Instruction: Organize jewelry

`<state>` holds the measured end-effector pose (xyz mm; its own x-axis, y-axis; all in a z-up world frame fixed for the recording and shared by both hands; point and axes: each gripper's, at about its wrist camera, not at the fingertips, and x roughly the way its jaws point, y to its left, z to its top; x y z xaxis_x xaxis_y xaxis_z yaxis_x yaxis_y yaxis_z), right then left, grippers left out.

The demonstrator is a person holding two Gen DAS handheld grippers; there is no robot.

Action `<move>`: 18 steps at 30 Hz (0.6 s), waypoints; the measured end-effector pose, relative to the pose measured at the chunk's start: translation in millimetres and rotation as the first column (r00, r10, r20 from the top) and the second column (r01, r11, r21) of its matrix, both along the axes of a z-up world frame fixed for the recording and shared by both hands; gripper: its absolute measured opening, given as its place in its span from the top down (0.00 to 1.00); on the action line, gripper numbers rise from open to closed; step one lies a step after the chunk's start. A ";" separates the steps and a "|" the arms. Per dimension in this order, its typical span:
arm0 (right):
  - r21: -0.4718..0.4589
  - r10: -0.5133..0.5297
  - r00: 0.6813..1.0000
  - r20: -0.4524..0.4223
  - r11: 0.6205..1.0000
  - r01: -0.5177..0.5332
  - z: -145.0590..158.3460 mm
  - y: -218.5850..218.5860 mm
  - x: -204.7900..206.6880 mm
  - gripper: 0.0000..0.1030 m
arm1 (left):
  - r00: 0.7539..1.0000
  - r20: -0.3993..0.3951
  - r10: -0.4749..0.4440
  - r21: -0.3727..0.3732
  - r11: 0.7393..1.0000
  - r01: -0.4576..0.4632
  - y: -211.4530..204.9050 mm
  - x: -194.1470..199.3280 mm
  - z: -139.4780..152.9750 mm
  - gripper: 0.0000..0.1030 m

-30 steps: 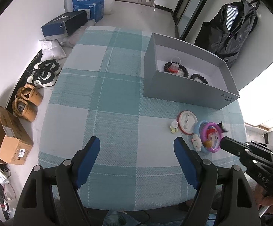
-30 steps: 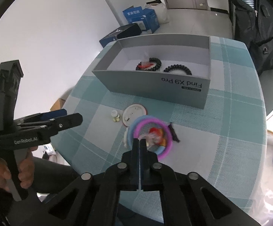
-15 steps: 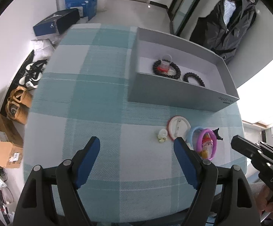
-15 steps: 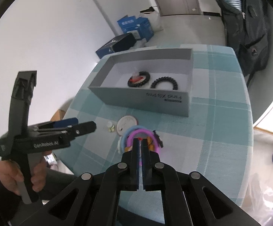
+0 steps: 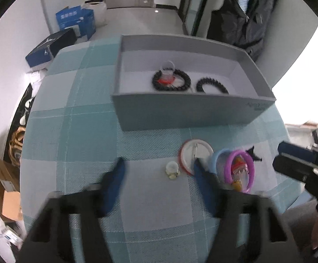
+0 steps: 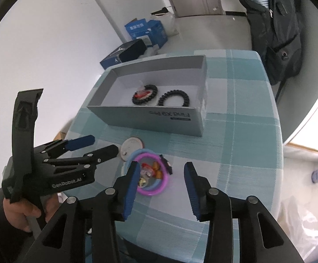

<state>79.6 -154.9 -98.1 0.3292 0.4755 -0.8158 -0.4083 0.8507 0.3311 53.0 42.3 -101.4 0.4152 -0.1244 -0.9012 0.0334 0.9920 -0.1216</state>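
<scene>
A grey box (image 5: 180,111) on the checked tablecloth holds two black bead bracelets (image 5: 172,81). In front of it lie a round white badge with a red rim (image 5: 195,153), a small white charm (image 5: 172,170), a blue ring (image 5: 218,156) and a pink ring (image 5: 239,171) around bright trinkets. My left gripper (image 5: 159,172) hovers over the charm, its jaws closing and touching nothing. My right gripper (image 6: 162,175) hangs over the pink ring (image 6: 152,175), its jaws opening, empty; the ring sits by the left finger (image 6: 131,182). Each gripper also shows in the other view: left gripper (image 6: 105,144), right gripper (image 5: 277,156).
A small black piece (image 5: 254,153) lies right of the rings. The table's near edge runs just below both grippers. On the floor stand blue boxes (image 5: 75,22), a dark shoe box (image 5: 49,48) and a cardboard box (image 5: 3,188). A dark jacket (image 6: 275,22) hangs behind the table.
My right gripper's jaws have gone from shut to apart above the pink ring. My left gripper's jaws have narrowed and it has moved closer to the small charm and badge.
</scene>
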 end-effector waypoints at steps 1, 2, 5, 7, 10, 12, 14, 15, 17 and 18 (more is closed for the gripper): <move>-0.001 -0.004 1.000 -0.003 1.000 0.004 -0.6 -0.7 0.5 0.57 | 1.000 -0.018 -0.009 0.002 1.000 0.009 -0.8 -0.5 -3.3 0.72; 0.000 -0.006 1.000 -0.007 1.000 0.006 -1.2 -1.3 1.0 0.57 | 1.000 -0.016 -0.010 0.005 1.000 0.010 -1.0 -1.1 -4.3 0.74; 0.005 -0.002 1.000 -0.011 1.000 0.002 -1.4 -1.7 0.8 0.56 | 1.000 -0.013 -0.028 -0.017 0.999 0.028 0.0 -3.1 -3.0 0.87; 0.014 0.007 1.000 -0.013 1.000 -0.006 -1.3 -0.6 -0.6 0.47 | 0.999 -0.011 -0.031 -0.023 0.999 0.031 0.8 -3.9 -2.2 0.92; 0.025 0.034 0.999 -0.020 0.999 -0.034 -3.0 3.9 -4.1 0.38 | 0.999 -0.009 -0.032 -0.018 0.999 0.032 0.8 -5.2 -1.1 0.93; 0.029 0.054 0.998 -0.012 0.998 -0.054 -3.5 7.8 -7.1 0.29 | 1.000 -0.009 -0.025 -0.027 0.999 0.025 0.8 -4.3 0.7 0.93; 0.020 0.070 0.998 -0.005 0.997 -0.070 -5.5 12.2 -9.2 0.24 | 1.000 0.003 -0.013 -0.044 0.999 0.013 5.9 -3.2 5.9 0.93; 0.015 0.075 0.997 -0.010 0.997 -0.075 -7.9 14.6 -9.2 0.24 | 1.000 0.009 -0.011 -0.047 0.999 0.011 6.8 -2.3 6.8 0.93; 0.007 0.090 0.995 -0.040 0.996 -0.090 -14.9 20.8 -8.4 0.24 | 1.000 0.020 -0.004 -0.049 0.999 0.005 8.9 -2.8 12.0 0.93; -0.001 0.096 0.994 -0.049 0.995 -0.097 -18.6 25.0 -8.4 0.24 | 1.000 0.022 -0.002 -0.053 0.999 0.003 8.6 -2.6 12.4 0.93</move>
<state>71.2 -129.9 -116.6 0.2418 0.5008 -0.8311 -0.4720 0.8091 0.3502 50.4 50.9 -89.0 0.4342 -0.1731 -0.8840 0.0391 0.9841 -0.1735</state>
